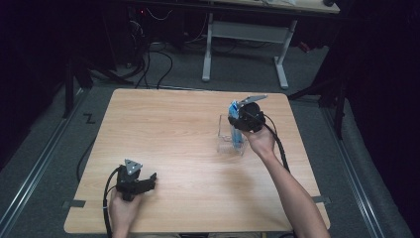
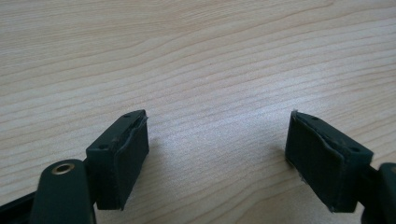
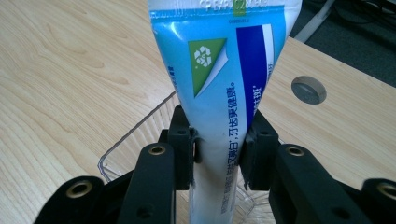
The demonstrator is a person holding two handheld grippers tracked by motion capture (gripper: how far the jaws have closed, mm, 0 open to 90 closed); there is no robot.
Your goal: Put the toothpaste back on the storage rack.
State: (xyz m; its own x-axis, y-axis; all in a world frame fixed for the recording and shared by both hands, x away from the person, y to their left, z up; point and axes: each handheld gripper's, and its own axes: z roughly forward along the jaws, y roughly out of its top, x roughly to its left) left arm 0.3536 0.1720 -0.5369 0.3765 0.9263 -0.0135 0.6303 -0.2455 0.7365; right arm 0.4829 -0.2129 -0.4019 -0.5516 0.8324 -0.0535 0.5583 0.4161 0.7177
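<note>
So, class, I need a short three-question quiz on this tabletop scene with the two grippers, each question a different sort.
1. True or false: the left gripper holds a tube.
2. What does the right gripper clamp? A) toothpaste tube B) spoon C) cloth
3. Name what sits directly below the toothpaste tube.

Key
1. False: its fingers stand apart over the bare wooden table.
2. A.
3. A clear plastic container.

The toothpaste tube (image 1: 236,124) stands in the clear container (image 1: 229,144), right of the table's (image 1: 188,144) middle
</note>
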